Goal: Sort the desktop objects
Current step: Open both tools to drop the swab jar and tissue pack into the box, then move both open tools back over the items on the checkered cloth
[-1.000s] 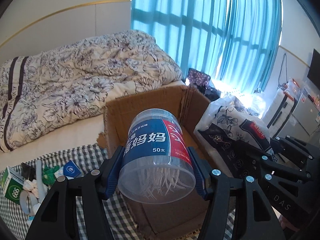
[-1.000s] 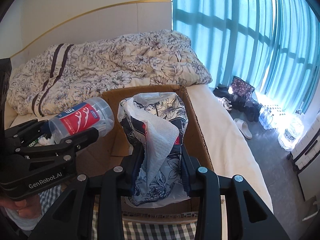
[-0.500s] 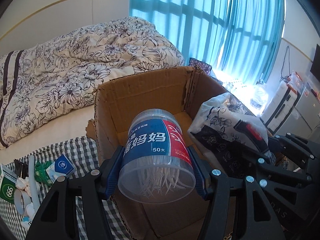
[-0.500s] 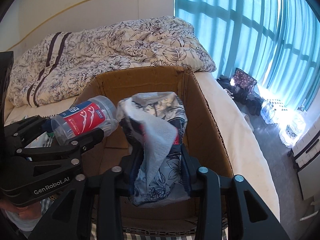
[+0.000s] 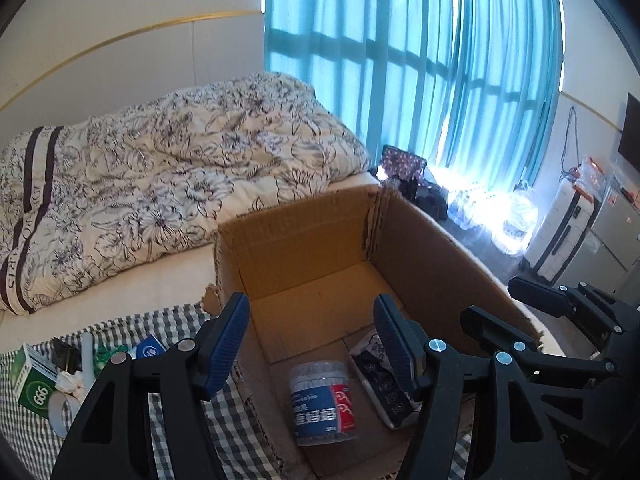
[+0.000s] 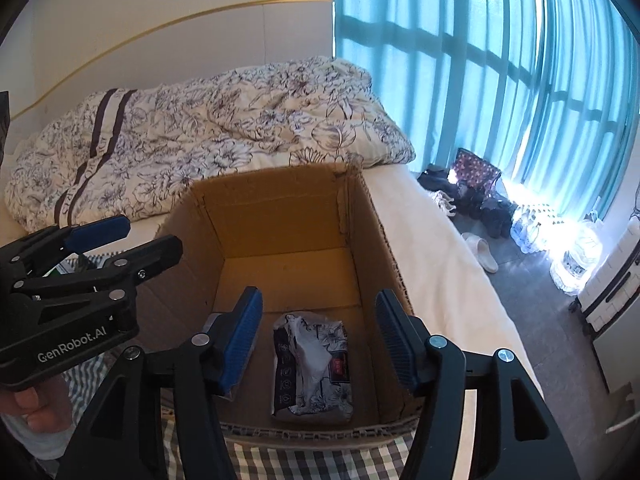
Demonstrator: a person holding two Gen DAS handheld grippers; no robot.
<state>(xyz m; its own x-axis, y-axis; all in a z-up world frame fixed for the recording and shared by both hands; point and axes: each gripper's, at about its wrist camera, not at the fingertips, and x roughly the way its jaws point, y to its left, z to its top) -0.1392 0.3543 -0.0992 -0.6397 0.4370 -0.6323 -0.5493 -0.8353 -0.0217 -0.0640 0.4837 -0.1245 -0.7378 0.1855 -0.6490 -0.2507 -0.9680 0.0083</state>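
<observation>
An open cardboard box [image 5: 304, 236] [image 6: 280, 196] stands on the checked tablecloth. On its floor lies the clear floss-pick jar [image 5: 323, 404] with a blue and red label. Beside it lies the floral tissue pack [image 6: 311, 364] [image 5: 380, 384]. My left gripper [image 5: 312, 340] hangs open above the jar, with nothing between its blue pads. Over the tissue pack my right gripper [image 6: 318, 336] is open too. In the right wrist view the jar is mostly hidden behind the left finger [image 6: 240, 340]. Each gripper shows in the other's view, the left gripper [image 6: 120, 244] and the right gripper [image 5: 504, 312].
Left of the box on the cloth lie a green 999 box [image 5: 34, 380], a blue packet [image 5: 150, 346], a tape roll [image 5: 60, 410] and crumpled paper [image 5: 70, 380]. A bed with a floral duvet [image 5: 160, 184] is behind. Curtains, bags and a suitcase [image 5: 560, 228] are at right.
Both grippers opened. The jar dropped from the left one and the tissue pack from the right one, and both now rest on the box floor.
</observation>
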